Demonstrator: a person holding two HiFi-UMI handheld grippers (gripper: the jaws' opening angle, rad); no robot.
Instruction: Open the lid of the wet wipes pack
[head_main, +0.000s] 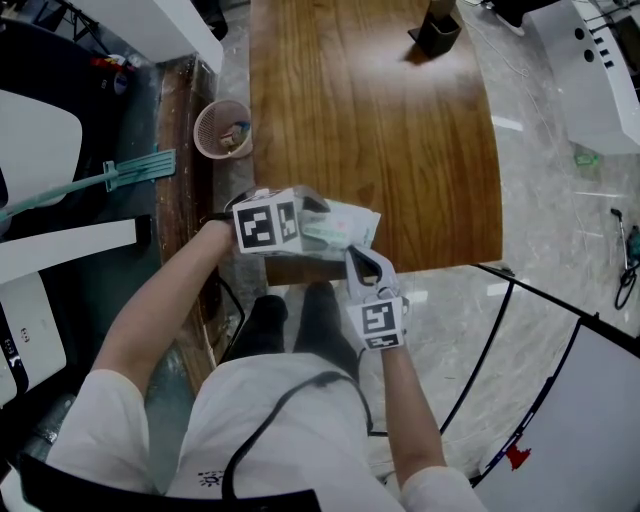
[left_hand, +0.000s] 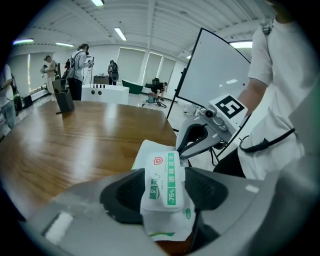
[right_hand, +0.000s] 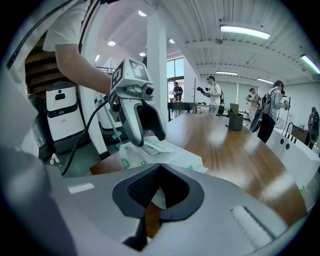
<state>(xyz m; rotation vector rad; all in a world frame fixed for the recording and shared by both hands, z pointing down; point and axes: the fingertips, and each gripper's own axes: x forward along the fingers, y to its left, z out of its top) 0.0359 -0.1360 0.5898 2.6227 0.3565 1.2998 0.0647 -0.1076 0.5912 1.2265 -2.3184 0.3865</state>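
The wet wipes pack (head_main: 352, 226), white with green print, lies at the wooden table's near edge. My left gripper (head_main: 312, 222) comes down on it from the left. In the left gripper view its dark pads (left_hand: 131, 192) press both sides of the pack (left_hand: 159, 222), with the green-striped lid (left_hand: 167, 177) between them. My right gripper (head_main: 356, 254) reaches in from the near side and is shut on the pack's edge (right_hand: 159, 196). The left gripper view shows the right gripper (left_hand: 186, 152) at the pack's far end. The right gripper view shows the left gripper (right_hand: 145, 137) standing over the pack (right_hand: 175, 156).
The wooden table (head_main: 370, 110) stretches away, with a dark holder (head_main: 437, 30) at its far end. A pink wastebasket (head_main: 222, 128) stands on the floor at the left. A black-framed white board (head_main: 590, 400) is at the right. People (right_hand: 275, 107) stand at the far end of the room.
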